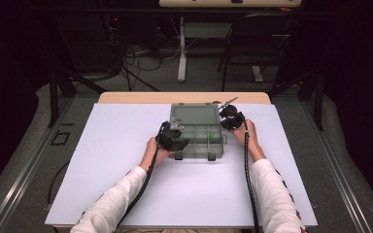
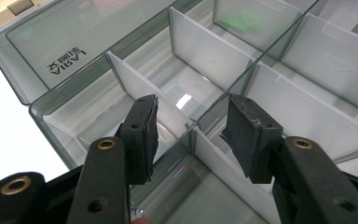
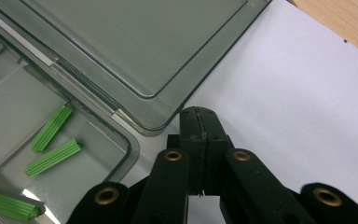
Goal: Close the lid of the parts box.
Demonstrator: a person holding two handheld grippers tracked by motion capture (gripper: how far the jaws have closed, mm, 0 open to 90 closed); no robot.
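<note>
A clear grey compartment box (image 1: pixel 212 147) lies open in the middle of the white sheet, its lid (image 1: pixel 194 115) folded flat at the far side. My left gripper (image 1: pixel 175 141) hangs over the box's left end. Its jaws (image 2: pixel 193 135) are open, one on each side of a white divider wall (image 2: pixel 214 158), and the pads do not press on it. My right gripper (image 1: pixel 230 119) is at the box's right far corner. It is shut with nothing in it (image 3: pixel 197 114), beside the lid's corner (image 3: pixel 149 126). Three green ribbed pegs (image 3: pixel 52 128) lie in a right-hand compartment.
The white sheet (image 1: pixel 126 145) covers a wooden table whose far edge (image 1: pixel 126 97) shows bare. The box's other compartments (image 2: pixel 307 56) look bare. A chair (image 1: pixel 257 39) and cables stand on the floor beyond the table.
</note>
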